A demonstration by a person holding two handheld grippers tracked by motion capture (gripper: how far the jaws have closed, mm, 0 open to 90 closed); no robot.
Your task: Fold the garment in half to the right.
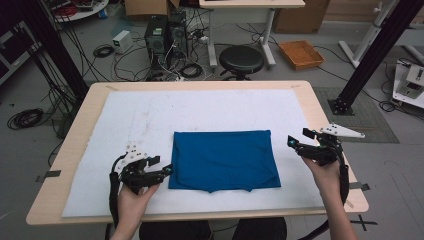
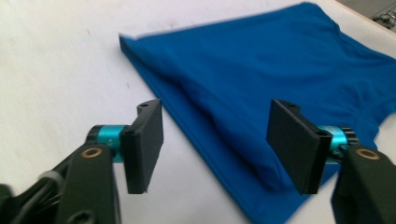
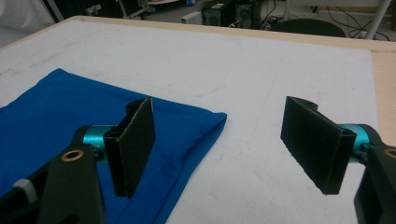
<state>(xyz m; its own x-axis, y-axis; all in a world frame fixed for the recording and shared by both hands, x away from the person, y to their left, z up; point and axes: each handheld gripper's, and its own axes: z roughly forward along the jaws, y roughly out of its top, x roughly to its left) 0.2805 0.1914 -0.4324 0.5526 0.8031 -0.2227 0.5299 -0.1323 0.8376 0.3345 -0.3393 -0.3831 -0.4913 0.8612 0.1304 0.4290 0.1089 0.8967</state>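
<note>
A blue folded garment [image 1: 222, 160] lies flat on the white mat [image 1: 200, 107], near the table's front edge. My left gripper [image 1: 164, 166] is low at the garment's left edge, close to its near left corner. In the left gripper view the left gripper [image 2: 217, 140] stands open, with the blue garment's [image 2: 261, 70] folded edge lying between the jaws and the pads clear of it. My right gripper [image 1: 298, 137] hovers just right of the garment's far right corner. It [image 3: 224, 144] is open, with bare mat between its jaws and the garment [image 3: 46, 107] beside its left pad.
The mat covers most of a light wooden table [image 1: 75, 145]. Beyond the far edge stand a black stool [image 1: 241, 59], computer cases [image 1: 165, 32] with tangled cables, and an orange tray [image 1: 301, 54] on the floor. A black frame post [image 1: 372, 55] rises at the right.
</note>
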